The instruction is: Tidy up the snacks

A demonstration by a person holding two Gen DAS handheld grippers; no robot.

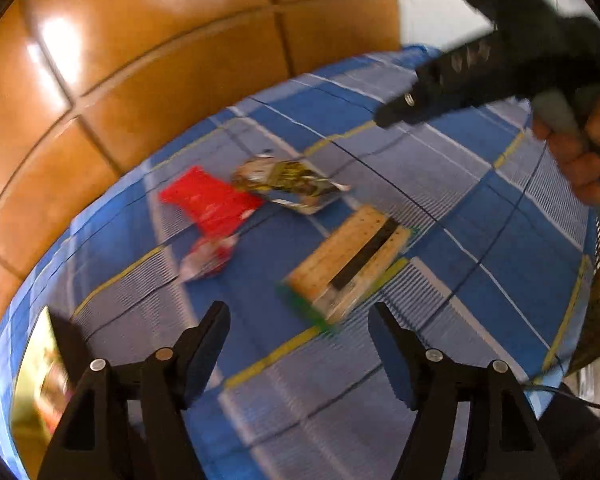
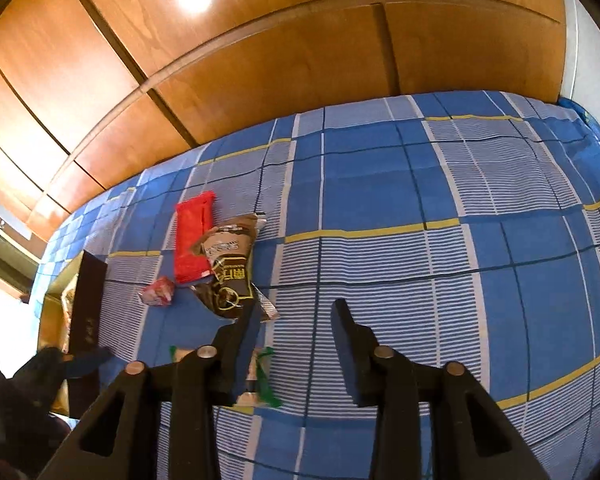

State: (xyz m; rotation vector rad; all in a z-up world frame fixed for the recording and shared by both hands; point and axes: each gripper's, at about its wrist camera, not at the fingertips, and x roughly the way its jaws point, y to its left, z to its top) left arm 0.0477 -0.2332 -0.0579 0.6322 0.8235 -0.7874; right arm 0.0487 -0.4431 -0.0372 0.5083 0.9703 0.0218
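In the left wrist view, the left gripper (image 1: pixel 300 320) stands released at the bottom of the frame, with nothing between its fingers. The cracker pack (image 1: pixel 348 264), tan with a dark stripe and green ends, lies on the blue checked cloth (image 1: pixel 480 184) just above the gap between the fingers, a little to the right, and does not touch them. Higher, left of centre, lie the red packet (image 1: pixel 208 200), the brown pouch (image 1: pixel 292 184) and a small red-white wrapper (image 1: pixel 208 258). At the lower left edge a gold box (image 1: pixel 36 380) holds something blurred. In the upper right, the right gripper (image 1: pixel 396 114) hangs over the cloth, held by a hand (image 1: pixel 580 152). In the right wrist view, its fingers are parted and empty at the bottom centre. The cracker pack (image 2: pixel 266 380) is partly hidden behind the left finger. The brown pouch (image 2: pixel 228 268) overlaps the red packet (image 2: pixel 192 240); the small wrapper (image 2: pixel 158 291) lies beside them. At the left, the gold box (image 2: pixel 56 320) with a dark lid (image 2: pixel 86 300) holds packets which I cannot identify.
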